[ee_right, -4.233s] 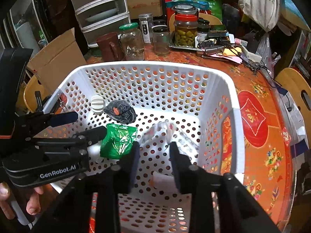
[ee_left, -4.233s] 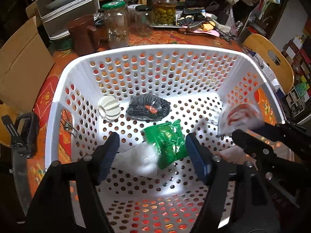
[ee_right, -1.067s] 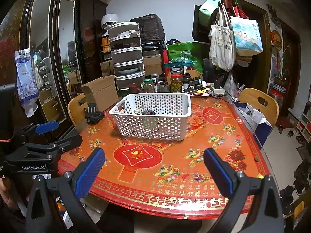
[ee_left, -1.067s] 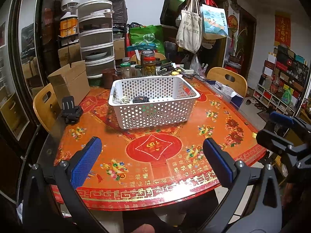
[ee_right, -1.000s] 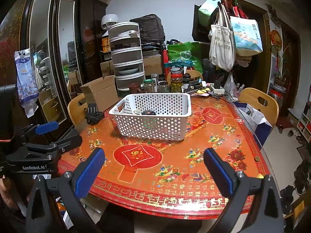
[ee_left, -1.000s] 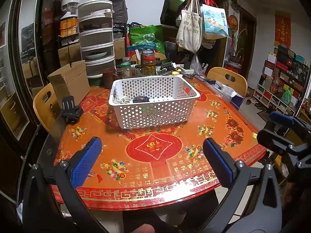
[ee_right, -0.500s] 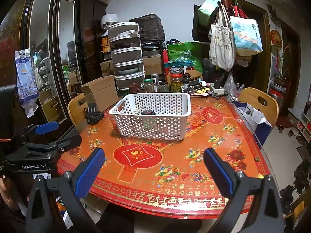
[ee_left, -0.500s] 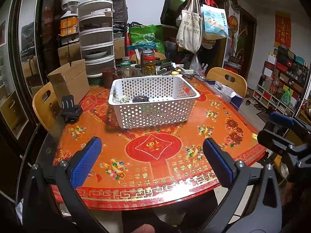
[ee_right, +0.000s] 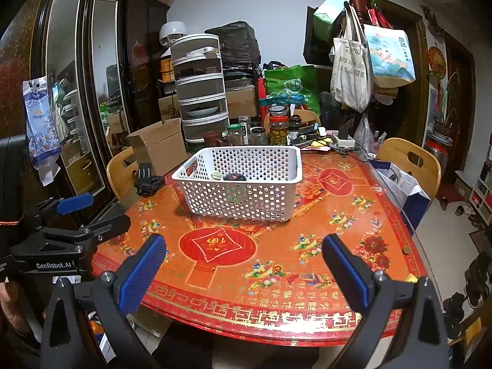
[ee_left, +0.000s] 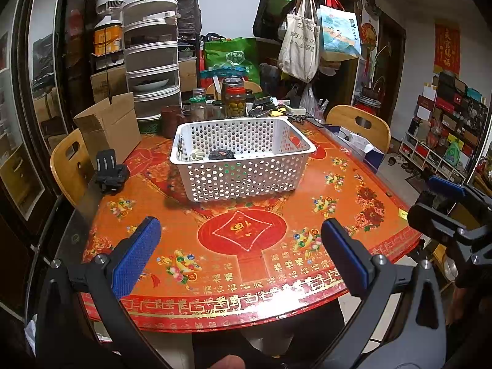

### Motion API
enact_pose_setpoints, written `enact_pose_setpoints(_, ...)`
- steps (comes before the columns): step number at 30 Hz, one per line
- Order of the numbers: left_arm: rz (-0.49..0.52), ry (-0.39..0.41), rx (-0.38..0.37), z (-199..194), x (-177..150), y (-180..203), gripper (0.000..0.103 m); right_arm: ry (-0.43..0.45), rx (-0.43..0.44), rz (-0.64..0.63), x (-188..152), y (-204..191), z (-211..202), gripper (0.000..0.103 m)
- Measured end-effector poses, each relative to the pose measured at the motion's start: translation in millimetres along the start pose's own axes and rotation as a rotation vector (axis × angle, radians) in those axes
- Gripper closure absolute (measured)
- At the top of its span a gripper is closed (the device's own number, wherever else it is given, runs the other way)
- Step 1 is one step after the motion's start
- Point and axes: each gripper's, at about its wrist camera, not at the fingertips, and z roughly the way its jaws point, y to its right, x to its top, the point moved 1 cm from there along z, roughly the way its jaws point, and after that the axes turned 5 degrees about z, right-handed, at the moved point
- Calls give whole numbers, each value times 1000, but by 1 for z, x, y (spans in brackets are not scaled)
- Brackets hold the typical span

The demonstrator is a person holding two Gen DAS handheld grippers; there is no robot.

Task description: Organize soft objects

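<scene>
A white perforated basket [ee_left: 246, 178] [ee_right: 246, 203] stands on the red patterned table. Inside it I see a dark mesh bundle [ee_left: 221, 154] [ee_right: 234, 177] and a pale ribbed round object [ee_left: 197, 154] [ee_right: 217, 176]; something green shows through the holes [ee_left: 227, 171]. My left gripper [ee_left: 241, 256] is open and empty, held back over the table's near edge. My right gripper [ee_right: 243, 264] is open and empty, also back at the near edge. Each gripper shows in the other's view, the right one [ee_left: 442, 203] and the left one [ee_right: 77, 215].
Jars [ee_left: 236, 98] and a brown mug [ee_left: 170, 121] stand behind the basket. A cardboard box [ee_left: 107, 126] and a black clamp [ee_left: 109, 169] are at the left. Wooden chairs [ee_left: 359, 126] [ee_left: 69, 163] flank the table. A stacked food cover [ee_right: 201, 92] stands behind.
Since about four seconds ago both grippers have pulled back out of the basket and away from the table and opened wide. Over the last second nothing has visibly moved.
</scene>
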Motion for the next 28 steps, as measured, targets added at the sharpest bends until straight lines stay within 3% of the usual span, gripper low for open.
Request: enact_pose_setpoints(28, -4, 15, 10, 5, -9, 4, 0, -4, 2, 5, -3, 3, 1, 2)
